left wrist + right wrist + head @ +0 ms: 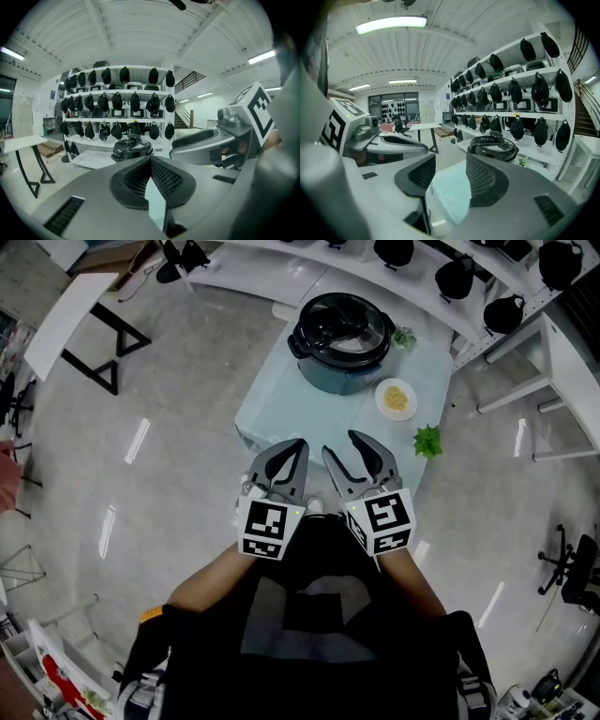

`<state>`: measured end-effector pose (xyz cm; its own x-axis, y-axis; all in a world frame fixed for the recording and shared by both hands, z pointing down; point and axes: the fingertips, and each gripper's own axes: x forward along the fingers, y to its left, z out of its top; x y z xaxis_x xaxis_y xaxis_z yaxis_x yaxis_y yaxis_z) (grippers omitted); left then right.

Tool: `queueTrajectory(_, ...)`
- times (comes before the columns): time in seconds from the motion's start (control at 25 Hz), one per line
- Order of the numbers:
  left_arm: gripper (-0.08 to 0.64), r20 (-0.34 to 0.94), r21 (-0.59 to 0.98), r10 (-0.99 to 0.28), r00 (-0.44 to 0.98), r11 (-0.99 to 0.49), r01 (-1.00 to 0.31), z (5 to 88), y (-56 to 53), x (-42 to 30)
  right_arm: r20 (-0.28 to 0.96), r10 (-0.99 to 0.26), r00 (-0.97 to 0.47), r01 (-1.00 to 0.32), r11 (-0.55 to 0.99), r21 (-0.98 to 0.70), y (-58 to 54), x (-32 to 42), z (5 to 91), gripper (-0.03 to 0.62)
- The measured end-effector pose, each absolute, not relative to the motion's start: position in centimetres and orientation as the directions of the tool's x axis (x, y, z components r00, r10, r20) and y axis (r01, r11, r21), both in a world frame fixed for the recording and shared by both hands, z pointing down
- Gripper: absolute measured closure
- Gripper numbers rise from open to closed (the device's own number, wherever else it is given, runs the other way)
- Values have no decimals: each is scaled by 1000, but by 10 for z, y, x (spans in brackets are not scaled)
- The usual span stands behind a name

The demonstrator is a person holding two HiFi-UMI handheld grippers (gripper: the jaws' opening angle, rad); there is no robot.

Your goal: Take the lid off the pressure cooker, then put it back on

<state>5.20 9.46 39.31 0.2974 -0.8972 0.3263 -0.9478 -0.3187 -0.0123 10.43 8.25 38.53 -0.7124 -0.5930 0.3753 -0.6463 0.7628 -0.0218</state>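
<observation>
The pressure cooker stands at the far side of a light blue table, its black lid seated on the pot. It also shows ahead as the cooker in the left gripper view and the cooker in the right gripper view. Both grippers hover side by side at the table's near edge, well short of the cooker. My left gripper has its tips together and holds nothing. My right gripper stands open with only the table seen between its pads.
A white plate of yellow food sits right of the cooker, with green sprigs near the table's right edge. White shelving with black bags runs behind. A white desk on black legs stands far left.
</observation>
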Motion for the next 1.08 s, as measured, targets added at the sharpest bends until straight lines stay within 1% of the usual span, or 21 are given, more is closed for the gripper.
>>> queueTrajectory(0.16,552,327,-14,-899,293,-314,-949,395,95,53,395,-593,-702,-646,764,-1,83,106,391,383)
queueTrajectory(1.08,552,328,-38,-897,295,-324,-945,391,89,50,384,-607,-696,-659,752,-5,79,106,390,383)
